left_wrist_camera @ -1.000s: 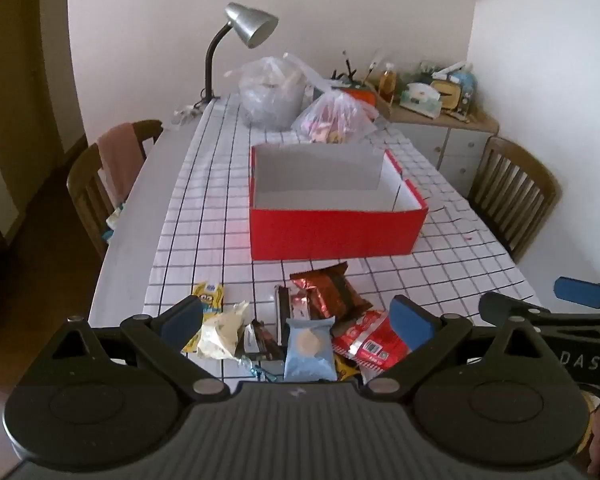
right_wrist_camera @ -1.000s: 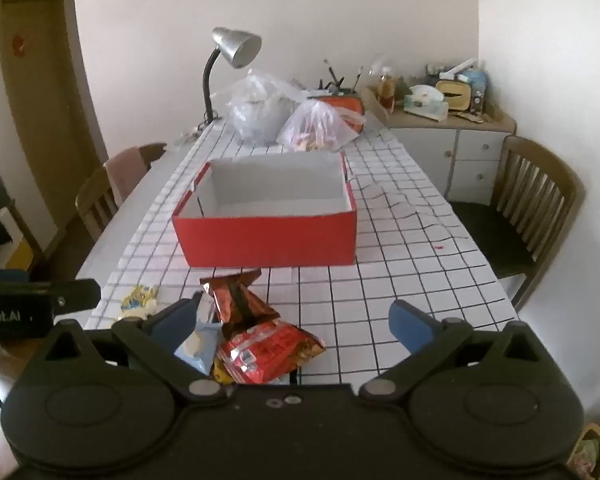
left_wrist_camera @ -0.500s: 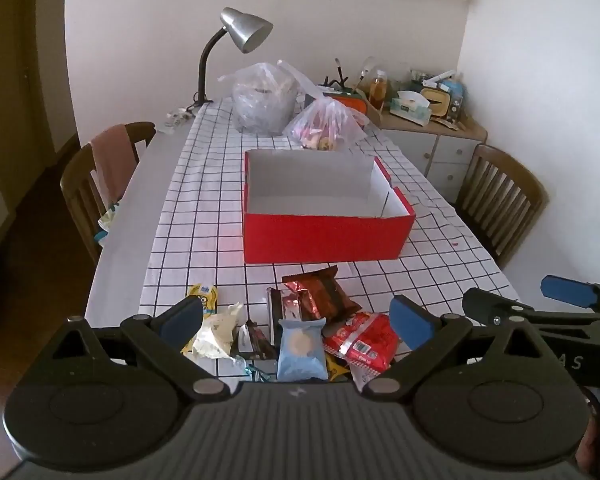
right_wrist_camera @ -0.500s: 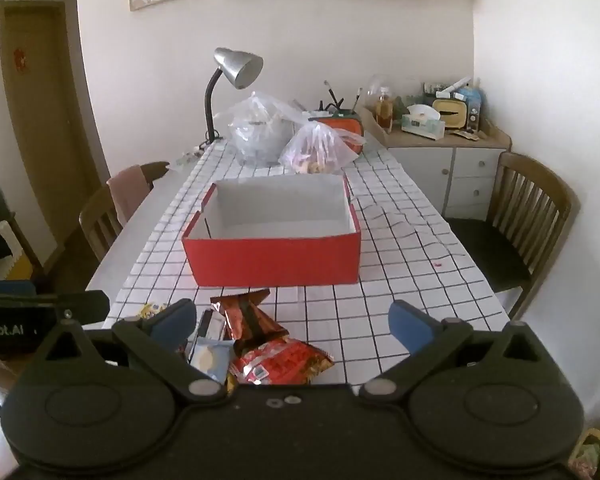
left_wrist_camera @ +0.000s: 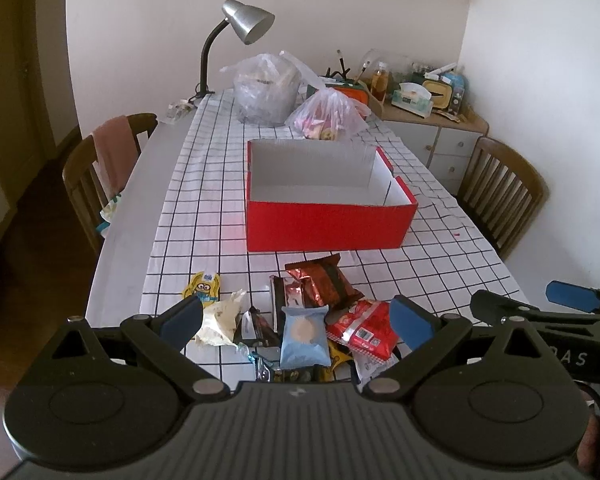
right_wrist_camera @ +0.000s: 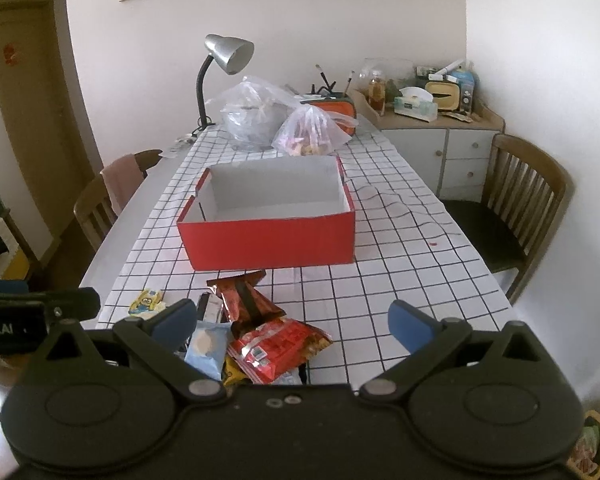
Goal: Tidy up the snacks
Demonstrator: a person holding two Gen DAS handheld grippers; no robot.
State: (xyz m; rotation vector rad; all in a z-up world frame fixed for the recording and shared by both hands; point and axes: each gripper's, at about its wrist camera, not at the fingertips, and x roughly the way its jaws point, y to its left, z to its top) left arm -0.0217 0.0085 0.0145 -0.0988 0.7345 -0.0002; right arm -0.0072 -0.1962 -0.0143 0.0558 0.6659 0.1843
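A red box with a white inside stands open on the checked cloth; it also shows in the right wrist view. In front of it lies a heap of snack packets: a brown packet, a red packet, a light blue packet, a white wrapper and a yellow packet. My left gripper is open and empty above the heap. My right gripper is open and empty above the red packet; it shows at the right of the left wrist view.
Two clear plastic bags and a desk lamp stand behind the box. Wooden chairs stand at the left and right of the table. A cluttered cabinet fills the far right corner.
Both grippers have drawn back and up a little, so the box and heap sit a bit farther off. Both stay open and empty.
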